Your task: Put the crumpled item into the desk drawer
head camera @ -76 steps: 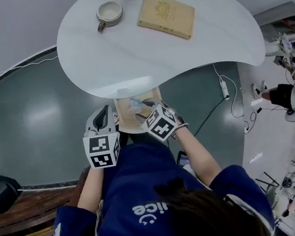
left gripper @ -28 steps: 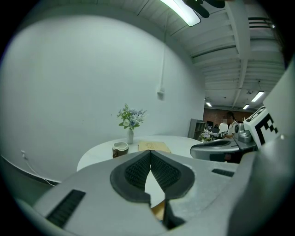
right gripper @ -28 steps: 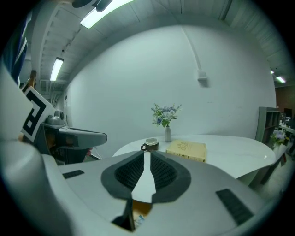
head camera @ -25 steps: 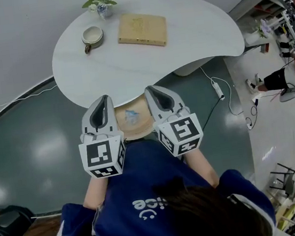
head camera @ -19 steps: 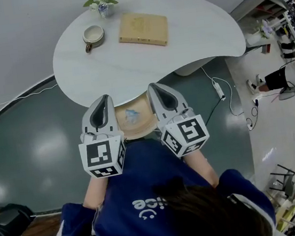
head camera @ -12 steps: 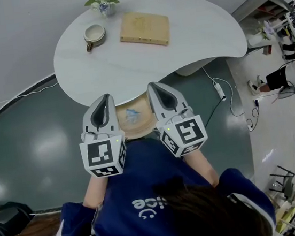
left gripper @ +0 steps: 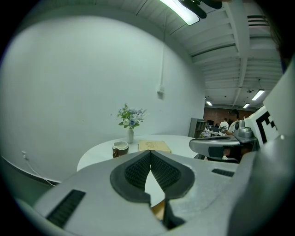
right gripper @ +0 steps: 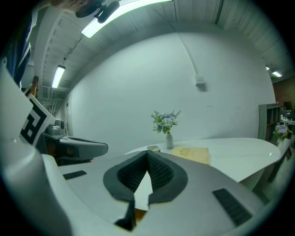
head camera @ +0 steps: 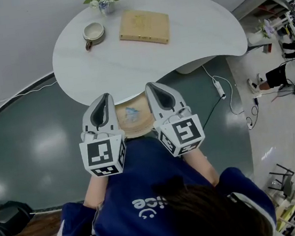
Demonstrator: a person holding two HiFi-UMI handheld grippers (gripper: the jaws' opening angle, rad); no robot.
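Pulling back now: the right gripper (head camera: 150, 86) has left the drawer (head camera: 131, 129), fingers pinched together on nothing, like the left gripper (head camera: 103, 98). The crumpled item (head camera: 132, 113) lies inside, below the table (head camera: 191, 39) edge. Only shutting the drawer looks left.

White desk (head camera: 195, 33), cup (head camera: 93, 32), flower vase (head camera: 103, 7), perhaps book (head camera: 144, 26)
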